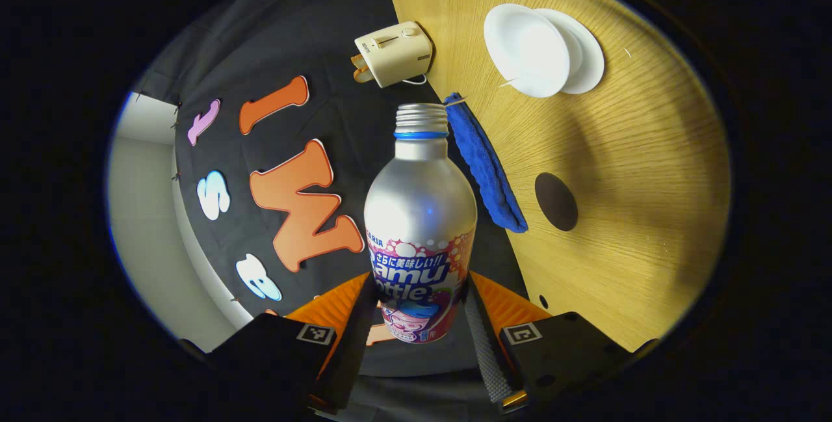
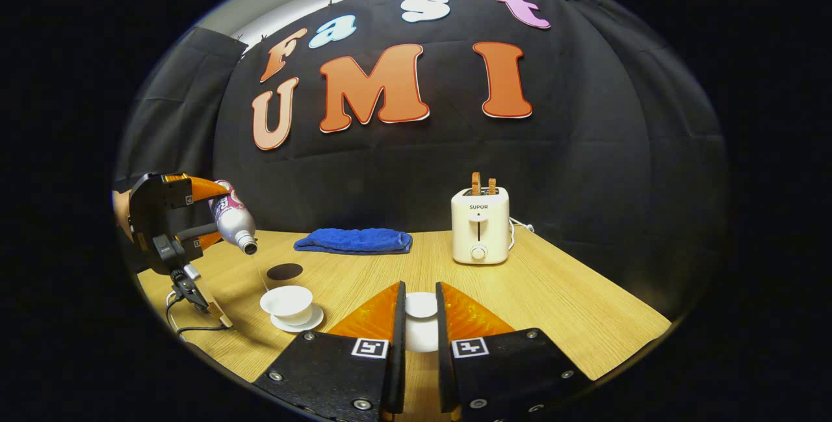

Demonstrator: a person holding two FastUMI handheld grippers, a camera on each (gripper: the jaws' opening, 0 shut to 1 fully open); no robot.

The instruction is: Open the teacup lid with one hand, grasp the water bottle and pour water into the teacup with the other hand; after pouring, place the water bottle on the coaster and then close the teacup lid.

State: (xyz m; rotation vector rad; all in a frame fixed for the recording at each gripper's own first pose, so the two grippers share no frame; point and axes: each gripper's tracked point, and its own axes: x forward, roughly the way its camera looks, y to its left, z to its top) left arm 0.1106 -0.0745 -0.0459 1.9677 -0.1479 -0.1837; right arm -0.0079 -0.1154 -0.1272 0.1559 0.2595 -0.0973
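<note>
While the right gripper (image 2: pixel 420 318) clamps the teacup lid (image 2: pixel 421 305) near, the left gripper (image 1: pixel 419 318) clamps the tilted water bottle (image 1: pixel 420 214), pouring.
Keep its mouth above the teacup (image 2: pixel 286 303) at near left; steady tilt should limit splashing. Farther: coaster (image 2: pixel 285 271), blue cloth (image 2: pixel 354 240), toaster (image 2: pixel 480 225), wooden table (image 2: pixel 585 318).

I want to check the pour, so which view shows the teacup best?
The right gripper view: the open teacup sits on its saucer in side profile, below the tilted water bottle. The left gripper view shows the teacup from above, farther off, beyond the bottle.
</note>
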